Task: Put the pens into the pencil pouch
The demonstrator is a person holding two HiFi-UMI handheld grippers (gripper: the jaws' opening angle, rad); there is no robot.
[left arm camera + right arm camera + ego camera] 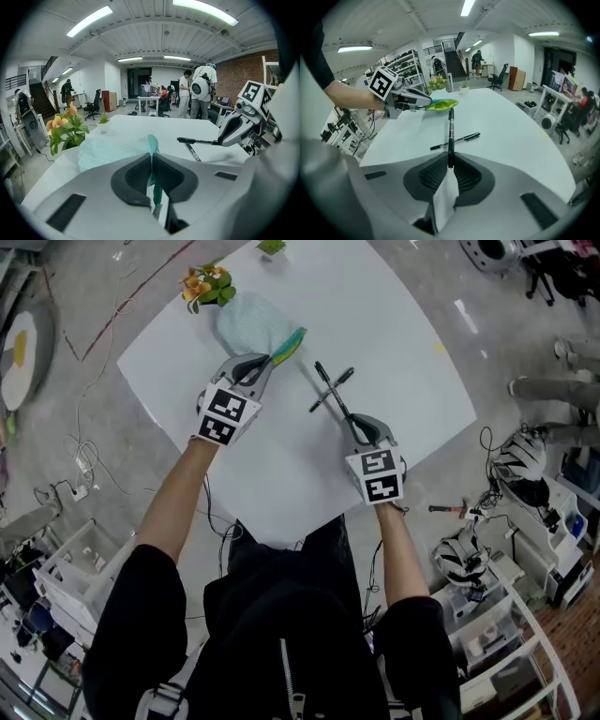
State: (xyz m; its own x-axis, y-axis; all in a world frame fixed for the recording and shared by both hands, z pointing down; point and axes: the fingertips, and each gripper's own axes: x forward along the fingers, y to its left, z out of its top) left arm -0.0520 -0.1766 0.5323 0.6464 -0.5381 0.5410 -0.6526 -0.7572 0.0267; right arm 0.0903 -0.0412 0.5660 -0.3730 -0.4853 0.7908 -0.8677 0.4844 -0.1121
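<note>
One white table fills the middle of the head view and carries every item. Near its far corner lies the pale teal pouch, flat, its green edge turned toward the person. The left gripper has its jaws pressed together on that green edge, pinching the fabric between the pads. The right gripper, to the right and nearer the person, pinches one end of a black pen; the pen runs straight out from the closed jaws, clear of the table top, with its far end pointing toward the pouch but short of it. A pot of orange flowers stands at the table's far edge, just beside the pouch. A second black pen lies flat on the table, outside the pouch, crossed from above by the pen in the right gripper
</note>
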